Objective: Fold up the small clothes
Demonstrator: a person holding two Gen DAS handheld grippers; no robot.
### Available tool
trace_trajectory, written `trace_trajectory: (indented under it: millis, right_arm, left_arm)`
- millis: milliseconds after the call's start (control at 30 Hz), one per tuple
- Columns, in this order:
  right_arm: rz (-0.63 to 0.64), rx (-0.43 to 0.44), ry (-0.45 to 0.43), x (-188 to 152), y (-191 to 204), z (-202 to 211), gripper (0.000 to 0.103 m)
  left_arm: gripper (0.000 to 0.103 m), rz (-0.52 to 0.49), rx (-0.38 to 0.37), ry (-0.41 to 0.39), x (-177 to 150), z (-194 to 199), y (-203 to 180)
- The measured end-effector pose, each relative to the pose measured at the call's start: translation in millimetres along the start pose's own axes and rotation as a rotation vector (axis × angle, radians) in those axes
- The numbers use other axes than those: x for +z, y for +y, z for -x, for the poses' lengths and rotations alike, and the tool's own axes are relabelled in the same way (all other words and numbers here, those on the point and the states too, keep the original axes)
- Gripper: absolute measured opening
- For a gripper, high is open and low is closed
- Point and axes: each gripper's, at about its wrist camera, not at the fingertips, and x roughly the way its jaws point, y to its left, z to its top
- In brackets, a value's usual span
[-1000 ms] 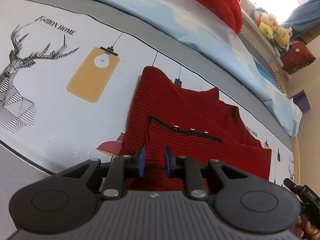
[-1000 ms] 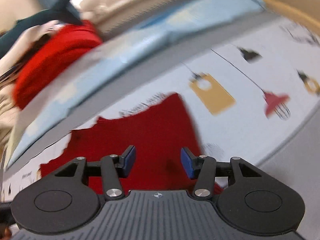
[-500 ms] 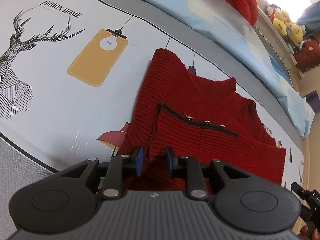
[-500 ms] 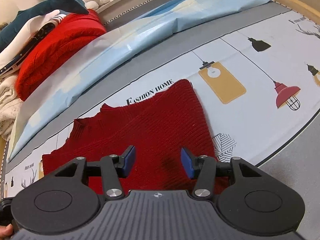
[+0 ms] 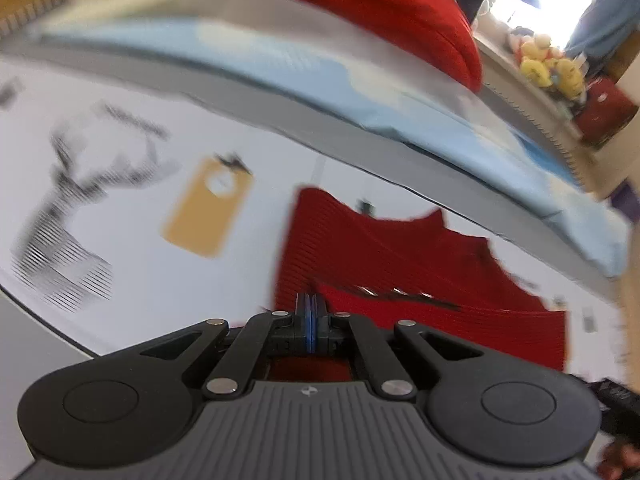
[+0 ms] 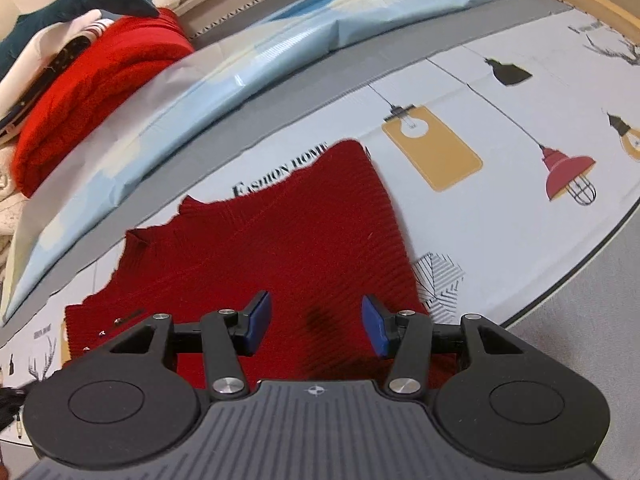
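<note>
here the left gripper [image 5: 309,312] jaws are closed, the right gripper [image 6: 316,322] jaws wide over the red sweater [image 6: 280,248].

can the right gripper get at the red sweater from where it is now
Probably yes. The right gripper is open and hangs just above the red sweater, which lies flat on the printed sheet with nothing between its pads and the knit.

Red sweater [image 6: 304,240]: ribbed knit, matt | printed sheet [image 6: 500,208]: smooth cloth | pale blue cover [image 6: 280,44]: slightly glossy | right gripper [image 6: 316,322]: matt black plastic, blue pads
</note>
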Motion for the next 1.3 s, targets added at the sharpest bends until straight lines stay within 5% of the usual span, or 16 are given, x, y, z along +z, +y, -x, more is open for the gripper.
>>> trace_trajectory:
  millis: [67,167,267,433,600,733,833,967,1100,1300]
  right_arm:
    - [-0.012,-0.017,0.02,-1.5,-4.2,-7.0,0.052]
    - [-0.05,-0.036,0.049,-3.9,-13.0,-18.4,0.051]
    - [-0.045,-0.049,0.045,-5.2,-10.5,-21.0,0.051]
    - [-0.003,-0.064,0.04,-9.6,-5.7,-21.7,0.051]
    - [0.072,-0.082,-0.062,-9.9,-1.0,-5.0,0.052]
    - [0.108,-0.177,0.022,-22.4,-16.6,-16.7,0.052]
    - [0.009,-0.138,-0.002,-22.3,-30.6,9.9,0.052]
    - [0.127,-0.068,-0.204,-23.9,-9.2,86.7,0.051]
    - [0.162,0.019,-0.336,-35.7,-8.2,171.1,0.051]
    - [0.194,0.144,-0.371,-84.4,-47.9,264.0,0.052]
  left_arm:
    - [0.0,-0.009,0.031,0.006,-0.8,-2.5,1.2]
    - [0.0,-0.045,-0.106,0.051,-0.6,-10.5,-6.0]
    - [0.002,-0.12,-0.134,0.04,-8.5,-18.0,-21.7]
    - [0.002,-0.112,-0.037,0.248,-33.7,-67.0,-17.0]
    - [0.003,-0.176,-0.039,0.075,-25.4,-38.7,-25.2]
    - [0.013,-0.152,0.016,0.205,-33.6,-54.2,-12.4]
    - [0.013,-0.199,-0.041,0.085,-27.8,-11.7,-21.3]
    - [0.014,-0.281,-0.114,-0.132,-32.4,65.1,-24.9]
    - [0.014,-0.234,-0.157,-0.137,-45.8,126.1,-0.6]
    - [0.014,-0.267,-0.206,-0.2,-101.9,222.2,38.3]
